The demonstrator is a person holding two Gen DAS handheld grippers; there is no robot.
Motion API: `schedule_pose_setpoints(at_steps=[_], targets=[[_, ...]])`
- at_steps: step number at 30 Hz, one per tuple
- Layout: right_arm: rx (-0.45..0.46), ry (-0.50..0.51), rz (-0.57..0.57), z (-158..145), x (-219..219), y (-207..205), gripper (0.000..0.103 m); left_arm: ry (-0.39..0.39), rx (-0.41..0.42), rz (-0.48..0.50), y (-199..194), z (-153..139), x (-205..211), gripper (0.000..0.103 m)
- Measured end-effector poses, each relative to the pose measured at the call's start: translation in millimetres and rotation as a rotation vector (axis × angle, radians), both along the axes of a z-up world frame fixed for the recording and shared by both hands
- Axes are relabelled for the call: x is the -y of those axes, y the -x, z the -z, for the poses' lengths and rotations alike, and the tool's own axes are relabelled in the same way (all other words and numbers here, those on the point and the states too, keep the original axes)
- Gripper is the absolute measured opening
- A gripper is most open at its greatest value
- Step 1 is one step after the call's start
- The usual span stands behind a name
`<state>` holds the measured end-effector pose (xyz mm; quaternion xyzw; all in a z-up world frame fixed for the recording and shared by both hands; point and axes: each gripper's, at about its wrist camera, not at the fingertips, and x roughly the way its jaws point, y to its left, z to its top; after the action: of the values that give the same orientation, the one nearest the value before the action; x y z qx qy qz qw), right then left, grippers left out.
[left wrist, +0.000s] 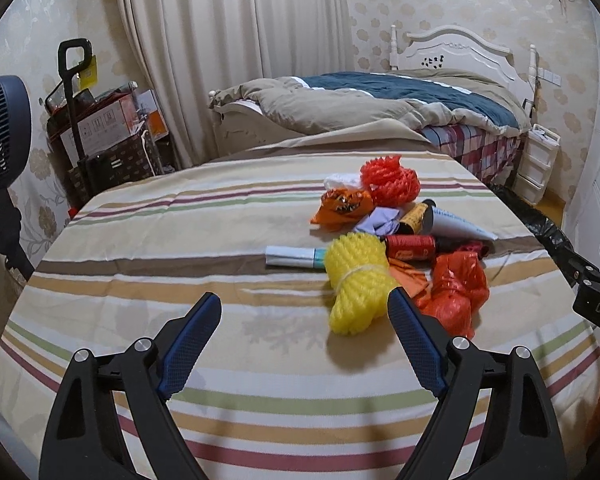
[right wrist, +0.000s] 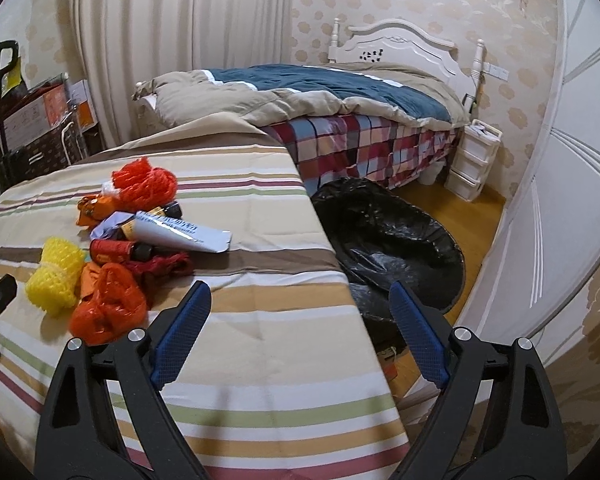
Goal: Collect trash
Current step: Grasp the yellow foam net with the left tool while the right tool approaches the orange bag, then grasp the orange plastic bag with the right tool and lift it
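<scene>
The left gripper (left wrist: 304, 304) hovered over the striped bedspread (left wrist: 180, 240), its jaws apart and empty. The yellow foam net (left wrist: 354, 284) lay just beside its right finger, at about one o'clock, at the near edge of the trash pile. The right gripper (right wrist: 300, 294) was likewise spread and held nothing; the orange plastic bag (right wrist: 108, 308) sat at ten o'clock, the black bin bag (right wrist: 392, 236) at one o'clock.

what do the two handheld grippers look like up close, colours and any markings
Both match: the left gripper and right gripper have black plastic arms with triangular cutouts, round silver pivot pins, and blue fingers with a dimpled grip texture. White letters "DAS" show on the right gripper's black body at the left view's edge.
</scene>
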<state>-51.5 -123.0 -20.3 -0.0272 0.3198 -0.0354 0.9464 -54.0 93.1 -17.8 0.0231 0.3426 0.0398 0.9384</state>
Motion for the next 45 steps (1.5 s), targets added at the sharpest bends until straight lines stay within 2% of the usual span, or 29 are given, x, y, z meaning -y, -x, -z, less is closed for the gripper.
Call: schedule_pose_setpoints(at_steps=[6,17,19,21,23,26,35,45], targets=[[-0.018,0.007,-0.003,2,0,-9,0.088,0.034,-0.033,0.009,-11,4,3,0.085],[-0.049,-0.002,-0.007,9,2,-18,0.088,0.026,-0.089,0.007,-35,20,17,0.085],[-0.051,-0.005,-0.008,10,2,-19,0.088,0.037,-0.096,0.012,-35,21,15,0.078],[-0.053,-0.009,-0.009,11,3,-19,0.088,0.039,-0.106,0.021,-34,23,14,0.06],[-0.055,-0.012,-0.011,11,1,-19,0.088,0.052,-0.11,0.035,-33,24,13,0.05],[-0.054,-0.01,-0.019,11,-2,-18,0.088,0.051,-0.099,0.041,-28,23,11,0.045],[-0.051,-0.014,-0.071,5,-23,-14,0.088,0.044,-0.058,0.028,-6,10,-12,0.043],[-0.07,-0.016,-0.201,-1,-78,-8,0.088,0.014,-0.014,-0.036,6,3,-47,0.043]])
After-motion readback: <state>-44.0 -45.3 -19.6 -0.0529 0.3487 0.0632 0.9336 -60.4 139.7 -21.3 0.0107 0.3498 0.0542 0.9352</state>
